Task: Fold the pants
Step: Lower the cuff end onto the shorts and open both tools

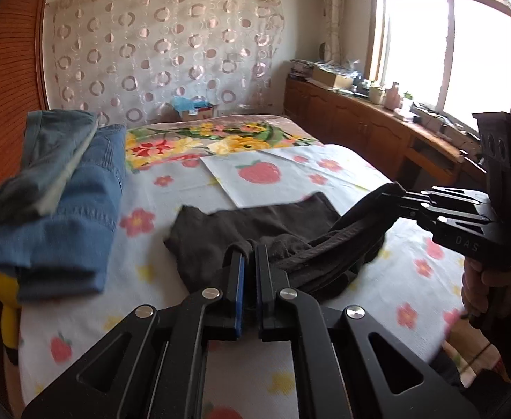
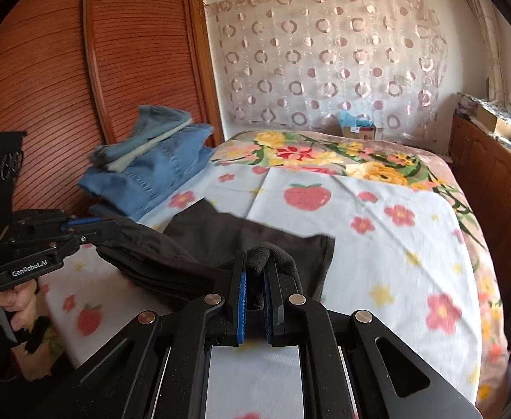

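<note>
A: Grip's solid: your left gripper [image 1: 250, 255] and right gripper [image 2: 255, 272] are each clamped on the near edge of the dark pants [image 1: 255, 223], lifted off the bedsheet [image 2: 377, 244].

B: Mid-fold, I'd say. Carry that edge evenly to the far hem, short of the folded jeans [image 1: 63, 216].

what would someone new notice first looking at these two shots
Both the left gripper and the right gripper are shut on the dark pants, lifting one end off the strawberry-print sheet. A stack of folded jeans sits at the bed's left edge, by the wooden wardrobe.
</note>
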Available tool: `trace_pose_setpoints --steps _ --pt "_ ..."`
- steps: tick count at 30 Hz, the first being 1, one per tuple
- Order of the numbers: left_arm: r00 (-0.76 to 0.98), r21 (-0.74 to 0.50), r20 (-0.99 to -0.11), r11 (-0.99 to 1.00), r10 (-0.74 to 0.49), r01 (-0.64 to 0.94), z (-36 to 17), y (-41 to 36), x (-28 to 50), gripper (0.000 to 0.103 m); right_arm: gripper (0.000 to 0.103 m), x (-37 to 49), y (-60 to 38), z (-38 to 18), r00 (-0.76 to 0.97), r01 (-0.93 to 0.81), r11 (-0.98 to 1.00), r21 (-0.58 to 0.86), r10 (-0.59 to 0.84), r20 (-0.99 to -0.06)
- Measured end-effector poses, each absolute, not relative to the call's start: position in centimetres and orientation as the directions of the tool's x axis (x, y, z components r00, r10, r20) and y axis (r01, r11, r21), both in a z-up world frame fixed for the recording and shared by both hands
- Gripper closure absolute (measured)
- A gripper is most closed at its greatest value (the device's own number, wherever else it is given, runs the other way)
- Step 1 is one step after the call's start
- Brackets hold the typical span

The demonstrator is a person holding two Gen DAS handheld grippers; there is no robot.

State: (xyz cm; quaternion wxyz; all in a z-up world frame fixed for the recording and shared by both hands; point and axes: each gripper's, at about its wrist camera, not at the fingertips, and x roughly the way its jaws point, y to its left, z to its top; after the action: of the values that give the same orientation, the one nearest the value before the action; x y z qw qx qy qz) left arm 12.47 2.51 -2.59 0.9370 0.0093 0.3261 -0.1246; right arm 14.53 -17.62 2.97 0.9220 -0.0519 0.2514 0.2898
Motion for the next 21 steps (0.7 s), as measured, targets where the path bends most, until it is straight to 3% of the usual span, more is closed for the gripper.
trace_pose_setpoints --steps 13,16,17,20,21 --pt "0.718 -0.069 -0.667 0.976 -0.198 0.205 -4.5 3.0 17.2 0.096 0.094 20.3 -14.6 1.6 0.678 -0.535 0.844 0.044 0.46 -0.573" --pt "0.711 -0.058 -0.68 0.98 -0.18 0.193 -4.9 3.1 17.3 0.085 0.088 20.0 -15.0 2.0 0.683 -0.537 0.843 0.035 0.459 -0.568" --pt "0.714 -0.049 -0.679 0.981 -0.17 0.187 -4.9 3.2 17.2 0.074 0.086 19.9 -15.2 2.2 0.684 -0.539 0.842 0.037 0.462 -0.564" --pt "0.724 -0.068 -0.664 0.98 -0.185 0.188 -4.8 3.7 16.8 0.04 0.068 19.5 -16.0 2.5 0.698 -0.527 0.849 0.039 0.459 -0.551" --pt "0.722 -0.079 -0.665 0.979 -0.192 0.187 -4.8 3.9 16.7 0.033 0.066 19.3 -16.3 2.6 0.701 -0.525 0.85 0.039 0.458 -0.547"
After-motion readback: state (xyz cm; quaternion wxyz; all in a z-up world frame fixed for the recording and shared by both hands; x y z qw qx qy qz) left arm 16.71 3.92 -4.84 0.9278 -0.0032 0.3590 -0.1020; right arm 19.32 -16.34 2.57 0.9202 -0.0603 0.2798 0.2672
